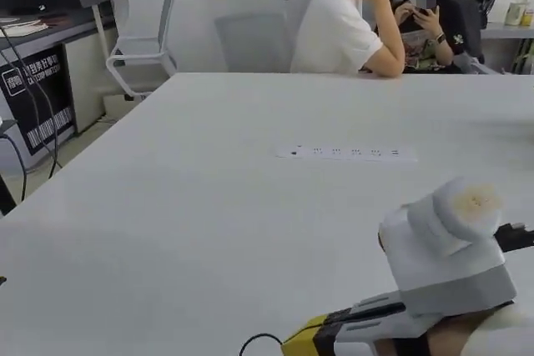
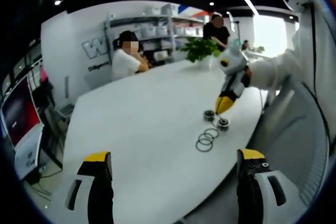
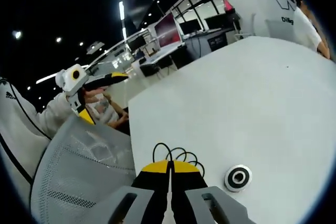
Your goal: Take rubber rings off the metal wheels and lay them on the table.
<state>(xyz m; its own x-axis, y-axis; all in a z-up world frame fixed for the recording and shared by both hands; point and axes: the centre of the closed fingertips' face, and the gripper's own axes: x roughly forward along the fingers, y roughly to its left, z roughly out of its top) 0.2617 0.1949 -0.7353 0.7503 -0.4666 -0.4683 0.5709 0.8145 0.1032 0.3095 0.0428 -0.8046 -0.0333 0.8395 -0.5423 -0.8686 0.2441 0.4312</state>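
Note:
My right gripper (image 3: 170, 169) is shut, its yellow tips together just above the white table (image 3: 252, 93). Several black rubber rings (image 3: 178, 156) lie on the table right beyond the tips; whether one is pinched is hidden. A metal wheel (image 3: 238, 178) with a black ring stands to the right of the tips. In the left gripper view, the right gripper (image 2: 223, 109) points down at two wheels (image 2: 210, 115) beside the loose rings (image 2: 206, 141). My left gripper (image 2: 173, 182) is open and empty, well back from them. A gripper (image 1: 304, 343) lies at the bottom right of the head view.
A white power strip (image 1: 346, 153) lies mid-table. Two people (image 1: 342, 22) sit at the far edge, with empty chairs (image 1: 142, 39) to the left. A grey mesh chair (image 3: 79, 166) stands at the near table edge. A potted plant (image 2: 199, 50) sits at the far end.

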